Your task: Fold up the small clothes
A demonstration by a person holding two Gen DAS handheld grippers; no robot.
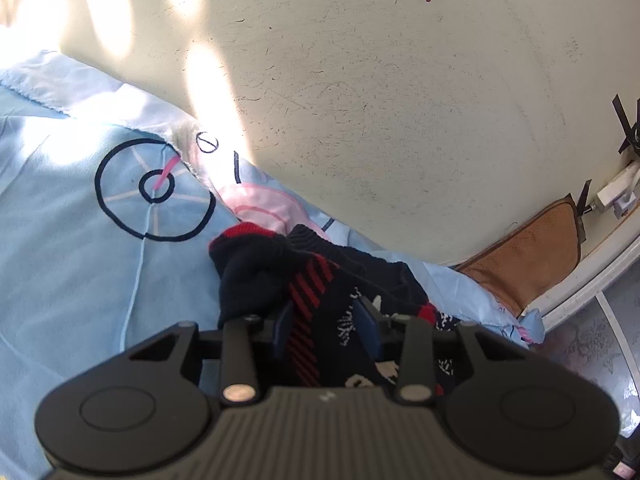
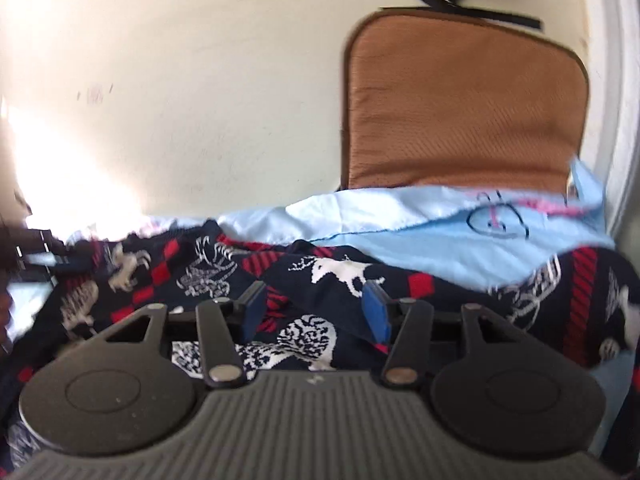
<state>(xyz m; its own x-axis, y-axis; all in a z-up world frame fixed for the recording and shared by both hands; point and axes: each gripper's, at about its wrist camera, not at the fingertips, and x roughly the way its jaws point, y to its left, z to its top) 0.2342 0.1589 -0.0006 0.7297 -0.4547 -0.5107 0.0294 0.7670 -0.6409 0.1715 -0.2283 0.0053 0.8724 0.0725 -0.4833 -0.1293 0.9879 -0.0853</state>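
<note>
Left gripper [image 1: 325, 322] pinches the navy-and-red patterned knit garment [image 1: 320, 280] for folding; right gripper [image 2: 316, 306] stands wide, unloaded, above it.

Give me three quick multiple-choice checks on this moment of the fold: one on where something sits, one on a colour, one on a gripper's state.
1. Where is the brown cushion?
A. Leaning upright against the wall behind the bedsheet
B. Lying flat on top of the sweater
C. Held in the right gripper

2. What is the base colour of the patterned sweater?
A. Bright yellow
B. Dark navy
C. Plain white

3. What is between the left gripper's fingers?
A. Nothing
B. A corner of the light blue bedsheet
C. A bunched part of the sweater

Answers: 1 A, it stands against the cream wall beyond the sheet's edge. 2 B, navy knit with red and white figures. 3 C, dark knit fills the gap between the blue pads.
</note>
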